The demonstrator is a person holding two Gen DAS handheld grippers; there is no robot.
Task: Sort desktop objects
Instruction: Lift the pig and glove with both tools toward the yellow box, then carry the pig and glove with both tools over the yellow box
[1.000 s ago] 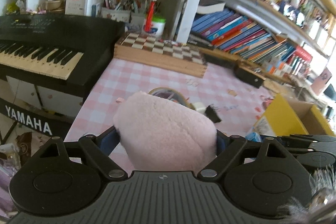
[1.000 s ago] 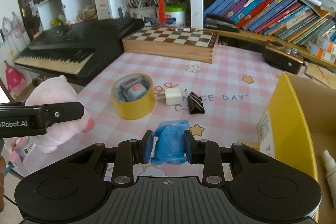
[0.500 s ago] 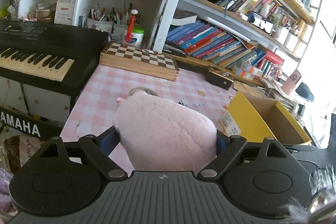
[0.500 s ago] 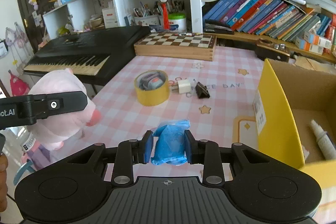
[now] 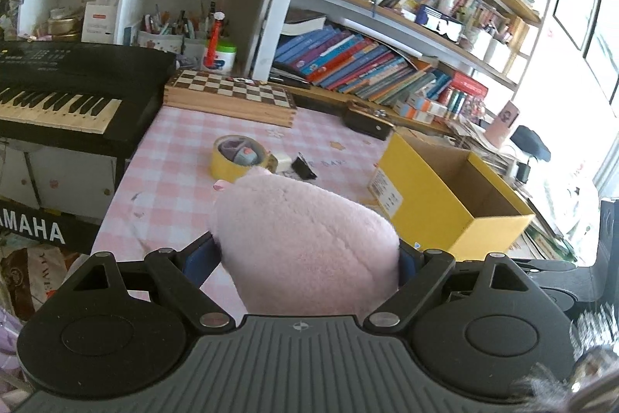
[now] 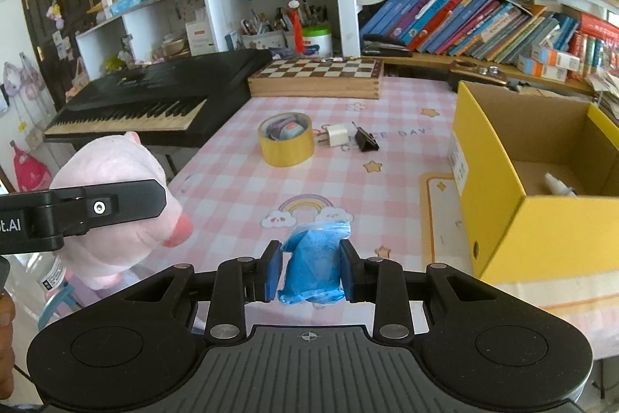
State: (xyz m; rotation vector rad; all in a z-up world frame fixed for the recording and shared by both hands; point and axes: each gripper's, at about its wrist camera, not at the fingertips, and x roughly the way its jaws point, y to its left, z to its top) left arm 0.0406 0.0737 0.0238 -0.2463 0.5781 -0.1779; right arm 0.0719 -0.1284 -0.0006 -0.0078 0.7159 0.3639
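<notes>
Plush (image 5: 305,239), pink, rounded and fuzzy, is clamped in the left tool (image 5: 305,258) above the worktop (image 6: 240,188) edge, while a crumpled blue packet (image 6: 313,264) is pinched in the down-tilted right tool (image 6: 311,268).

Black ribbed right gripper (image 6: 309,271) body, blue pads, silver screws; left gripper (image 5: 305,258) alike, white lettering
</notes>
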